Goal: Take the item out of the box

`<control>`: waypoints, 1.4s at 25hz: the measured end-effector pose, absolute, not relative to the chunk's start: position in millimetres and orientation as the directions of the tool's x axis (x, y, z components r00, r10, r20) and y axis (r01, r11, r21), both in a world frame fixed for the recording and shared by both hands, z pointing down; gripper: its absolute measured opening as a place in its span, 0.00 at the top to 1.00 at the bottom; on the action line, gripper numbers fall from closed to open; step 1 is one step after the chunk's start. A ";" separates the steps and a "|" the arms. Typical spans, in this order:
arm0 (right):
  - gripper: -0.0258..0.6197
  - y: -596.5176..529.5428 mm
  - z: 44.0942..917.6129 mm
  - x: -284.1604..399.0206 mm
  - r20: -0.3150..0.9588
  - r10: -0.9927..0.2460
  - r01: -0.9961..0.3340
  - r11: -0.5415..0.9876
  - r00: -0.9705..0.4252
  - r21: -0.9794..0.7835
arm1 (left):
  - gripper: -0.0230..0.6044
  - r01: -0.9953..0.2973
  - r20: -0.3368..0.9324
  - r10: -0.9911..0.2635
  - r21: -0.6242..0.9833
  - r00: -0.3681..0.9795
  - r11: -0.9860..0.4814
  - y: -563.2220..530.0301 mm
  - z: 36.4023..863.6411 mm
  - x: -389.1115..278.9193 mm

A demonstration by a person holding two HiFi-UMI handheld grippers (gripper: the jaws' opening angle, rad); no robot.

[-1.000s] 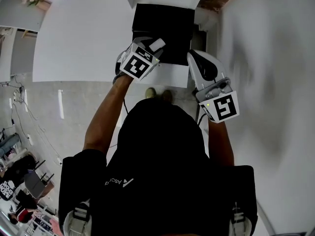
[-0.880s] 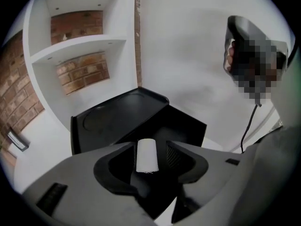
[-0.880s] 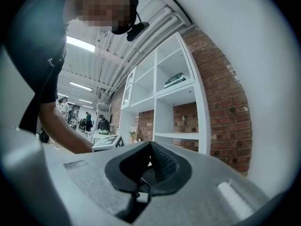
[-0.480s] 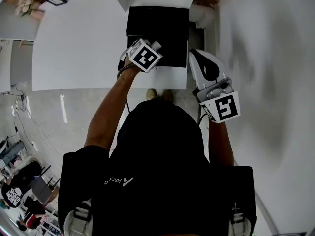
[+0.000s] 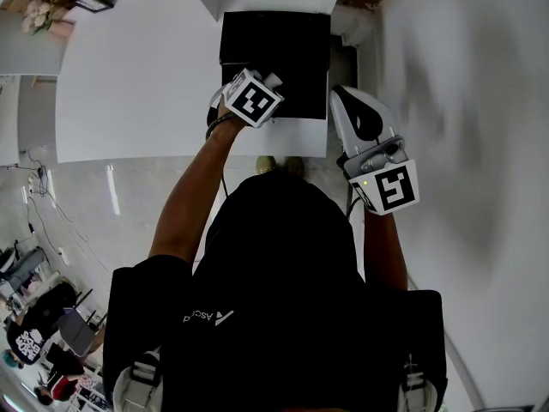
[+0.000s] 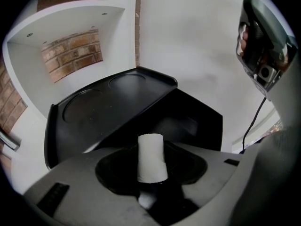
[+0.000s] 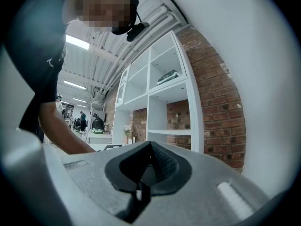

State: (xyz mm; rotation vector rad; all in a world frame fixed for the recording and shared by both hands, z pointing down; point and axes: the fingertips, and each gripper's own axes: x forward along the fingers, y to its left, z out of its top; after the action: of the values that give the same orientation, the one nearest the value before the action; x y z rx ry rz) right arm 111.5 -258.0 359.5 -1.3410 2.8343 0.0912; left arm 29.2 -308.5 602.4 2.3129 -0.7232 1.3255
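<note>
Left gripper [image 5: 269, 84] jaws, just closing, pinch white cylinder [image 6: 151, 157]; right gripper [image 7: 143, 173] jaws pressed together.

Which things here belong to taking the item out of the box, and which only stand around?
For the job: black box; white cylinder between the jaws of the left gripper, which have just been closing.
Only around: right gripper, shut; shelf unit; brick wall.

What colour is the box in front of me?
The box is black all over; it shows best in the left gripper view.
</note>
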 end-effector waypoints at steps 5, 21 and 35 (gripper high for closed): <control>0.96 -259.0 361.9 108.0 -0.024 -0.768 -0.768 0.638 -0.640 0.050 | 0.69 -0.603 0.865 -0.256 0.066 0.432 -0.795 -306.2 597.2 28.1; 0.96 -252.9 348.6 91.9 -0.048 -0.746 -0.747 0.661 -0.664 0.068 | 0.69 -0.659 0.546 -0.528 0.061 0.651 -0.750 -292.2 456.2 26.4; 0.96 -229.0 326.7 68.0 -0.084 -0.719 -0.724 0.685 -0.690 0.078 | 0.69 -0.677 0.050 -0.675 0.049 0.736 -0.734 -251.8 335.1 9.5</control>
State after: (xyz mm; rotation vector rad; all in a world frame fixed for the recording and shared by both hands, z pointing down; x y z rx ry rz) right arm 68.0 -229.0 326.7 -1.2173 2.8408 0.1622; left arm 9.5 -251.8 335.1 2.8668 -1.1178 0.0444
